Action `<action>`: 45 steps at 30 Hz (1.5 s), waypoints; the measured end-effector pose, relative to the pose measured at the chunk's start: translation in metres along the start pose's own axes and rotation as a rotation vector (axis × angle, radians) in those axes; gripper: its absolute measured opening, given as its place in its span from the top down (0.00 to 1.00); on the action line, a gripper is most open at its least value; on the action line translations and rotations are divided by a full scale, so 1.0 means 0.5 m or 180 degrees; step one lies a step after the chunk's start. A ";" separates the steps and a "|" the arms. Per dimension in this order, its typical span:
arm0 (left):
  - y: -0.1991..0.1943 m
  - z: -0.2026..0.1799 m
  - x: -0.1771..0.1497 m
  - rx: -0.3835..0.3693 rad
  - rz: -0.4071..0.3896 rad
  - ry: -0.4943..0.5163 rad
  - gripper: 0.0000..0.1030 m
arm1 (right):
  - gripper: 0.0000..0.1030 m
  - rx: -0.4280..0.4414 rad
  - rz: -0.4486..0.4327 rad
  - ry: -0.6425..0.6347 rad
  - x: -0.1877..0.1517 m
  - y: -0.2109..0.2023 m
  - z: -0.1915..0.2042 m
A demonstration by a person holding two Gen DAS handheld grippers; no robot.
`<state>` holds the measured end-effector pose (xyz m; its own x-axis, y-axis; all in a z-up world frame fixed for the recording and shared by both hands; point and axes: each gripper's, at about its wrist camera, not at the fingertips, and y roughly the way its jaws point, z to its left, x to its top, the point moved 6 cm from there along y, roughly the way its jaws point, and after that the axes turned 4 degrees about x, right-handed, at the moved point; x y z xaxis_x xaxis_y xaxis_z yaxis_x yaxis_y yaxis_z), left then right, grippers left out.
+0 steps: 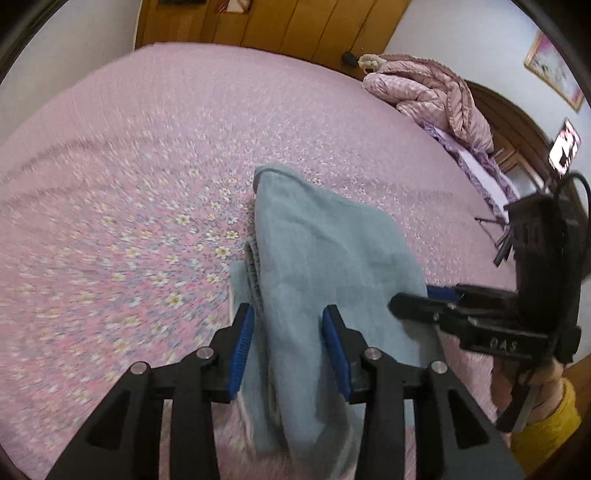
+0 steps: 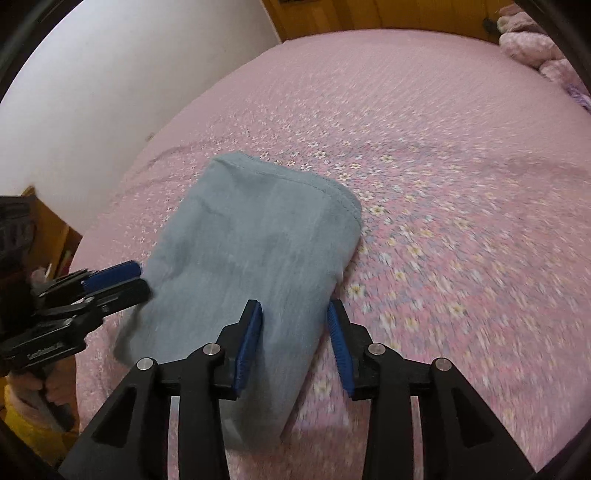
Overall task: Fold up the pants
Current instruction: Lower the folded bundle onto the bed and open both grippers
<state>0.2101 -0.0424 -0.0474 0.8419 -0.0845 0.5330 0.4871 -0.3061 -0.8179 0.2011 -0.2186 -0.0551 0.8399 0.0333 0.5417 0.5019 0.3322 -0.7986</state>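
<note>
Spreading across both views is the bed (image 1: 147,155), pink floral cover, filling nearly everything. Behind it, a wooden headboard wall (image 1: 277,26), and off to the far corner a bunched pink quilt (image 1: 436,96) heaped against the edge.

Now the pants (image 2: 251,251): pale blue-grey, folded into a compact packet, lying flat on the bed with a stitched hem at the far end. From the left wrist view the packet looks humped, layered edges showing along its left side.

Left gripper (image 1: 288,343), jaws spread apart, blue pads either side of the near end of the pants, cloth running between them but not pinched. Released, then. In the right wrist view it comes in from the left, its tips touching the packet's left edge.

Right gripper (image 2: 295,339), also spread wide: the left pad sits over the cloth, the right pad over bare bed just beside the packet's right edge. Nothing clamped there either. Seen from the left camera, it reaches in from the right, tips at the pants' right edge, with a yellow sleeve (image 1: 546,432) behind it.
</note>
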 end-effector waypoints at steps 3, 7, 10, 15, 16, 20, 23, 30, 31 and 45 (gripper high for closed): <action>-0.039 -0.007 -0.031 0.0086 -0.0056 0.0086 0.60 | 0.63 0.0011 -0.0031 0.0023 -0.027 -0.026 0.018; -0.055 0.002 -0.078 0.0256 -0.0001 0.0094 0.60 | 0.63 -0.0083 -0.0038 0.0003 -0.075 -0.036 0.041; -0.045 0.012 -0.101 0.0425 0.0026 0.0120 0.59 | 0.63 -0.0151 -0.0026 0.0010 -0.098 -0.019 0.051; -0.034 0.031 -0.122 0.0442 0.0047 -0.0025 0.51 | 0.57 -0.0227 -0.0039 0.0114 -0.112 -0.011 0.045; -0.034 0.035 -0.124 0.0463 0.0050 -0.0039 0.49 | 0.56 -0.0226 -0.0034 0.0143 -0.109 -0.009 0.044; -0.037 0.041 -0.128 0.0466 0.0025 -0.0091 0.47 | 0.56 -0.0235 -0.0032 0.0184 -0.114 -0.027 0.045; -0.048 0.040 -0.133 0.0474 0.0028 -0.0147 0.47 | 0.56 -0.0266 -0.0056 0.0128 -0.126 -0.050 0.056; -0.090 0.029 -0.164 0.0552 -0.0026 -0.0029 0.47 | 0.56 -0.0336 -0.0024 0.0044 -0.168 -0.096 0.083; -0.095 0.024 -0.166 0.0545 -0.0026 -0.0027 0.47 | 0.55 -0.0357 -0.0015 0.0046 -0.176 -0.104 0.083; -0.104 0.020 -0.232 0.0704 0.0096 -0.0171 0.18 | 0.19 -0.0840 -0.0124 0.0082 -0.238 -0.134 0.044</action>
<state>0.0895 -0.0072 -0.0689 0.8651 -0.0380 0.5002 0.4957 -0.0883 -0.8640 0.0631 -0.2242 -0.0603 0.8221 0.0003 0.5693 0.5677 0.0754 -0.8198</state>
